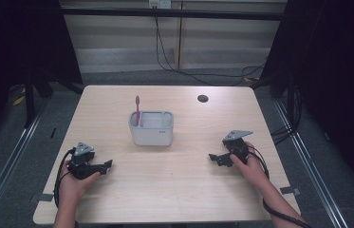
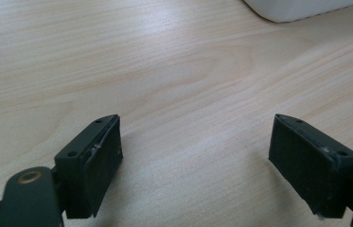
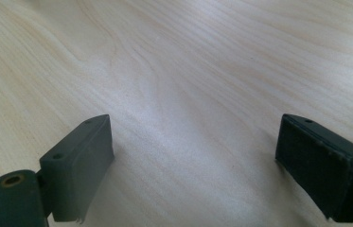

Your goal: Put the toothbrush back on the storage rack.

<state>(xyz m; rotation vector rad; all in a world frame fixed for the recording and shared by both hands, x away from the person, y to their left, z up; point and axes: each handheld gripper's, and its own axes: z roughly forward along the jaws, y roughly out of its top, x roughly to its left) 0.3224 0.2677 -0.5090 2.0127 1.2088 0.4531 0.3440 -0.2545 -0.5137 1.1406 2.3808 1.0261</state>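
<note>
In the left gripper view, the left gripper point(image 2: 195, 156) has its two black jaws spread wide, with bare pale wood grain between them and nothing held. Beyond them, at the top edge of that view, the rounded white lower corner of the container point(image 2: 302, 8) shows.

In the right gripper view, the right gripper point(image 3: 193, 161) likewise has its jaws wide apart and empty over bare wood.

From the high view, the left gripper point(image 1: 99, 166) rests low on the table point(image 1: 174, 190), in front of and to the left of the container, well apart from it, its jaws pointing toward the middle of the table. The person's left hand point(image 1: 77, 183) wraps its body, and a black cable loops beside the wrist. The right gripper point(image 1: 214, 158) lies in front of and to the right of the container, also well apart, jaws pointing inward toward the other gripper, held by the right hand point(image 1: 250, 166), with a grey three-cornered plate on top.

The container point(image 1: 151, 128) is a white, rounded-rectangular tub with a thick rim and plain walls, standing upright near the table's centre. A pink toothbrush point(image 1: 137, 110) stands in its back-left corner, nearly upright, its head rising above the rim. A small dark round hole point(image 1: 203, 98) sits in the tabletop behind and to the right of the container.
</note>
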